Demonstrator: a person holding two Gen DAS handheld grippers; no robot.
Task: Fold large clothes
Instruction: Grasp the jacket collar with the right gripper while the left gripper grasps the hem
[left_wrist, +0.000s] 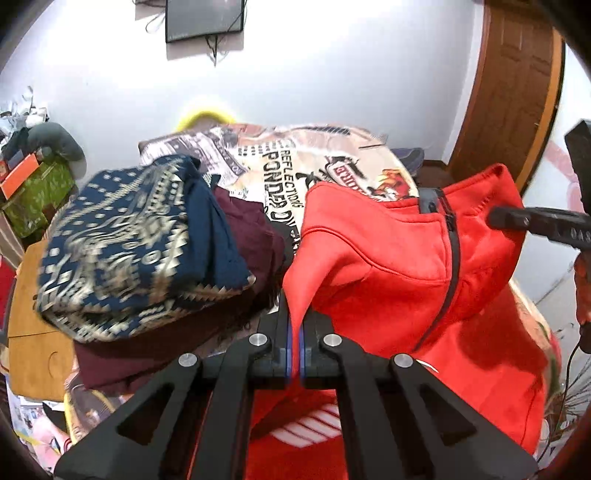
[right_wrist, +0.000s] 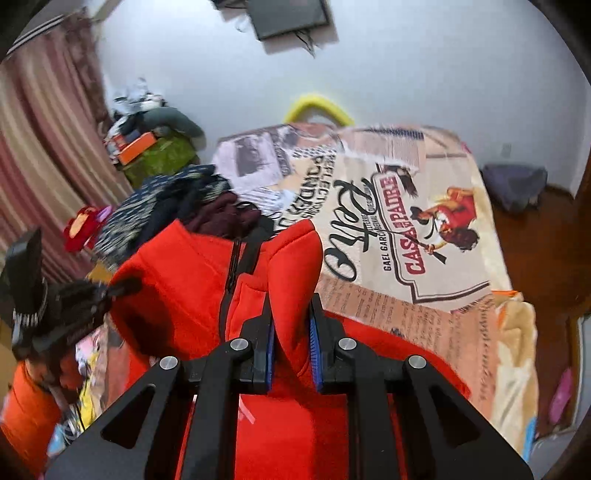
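A red zip-up hoodie (left_wrist: 399, 258) with a dark zipper hangs lifted above the bed between both grippers. My left gripper (left_wrist: 295, 325) is shut on a pinched fold of its left edge. My right gripper (right_wrist: 291, 325) is shut on a thicker fold of the hoodie (right_wrist: 295, 266) at its right side. The right gripper also shows at the right edge of the left wrist view (left_wrist: 535, 221). The left gripper shows at the left of the right wrist view (right_wrist: 74, 306), blurred.
A printed bedspread (right_wrist: 424, 229) covers the bed. A pile of folded clothes, blue patterned (left_wrist: 129, 243) on maroon (left_wrist: 251, 229), lies on the bed's left. Boxes and clutter (left_wrist: 33, 184) stand at far left. A wooden door (left_wrist: 509, 92) is at right.
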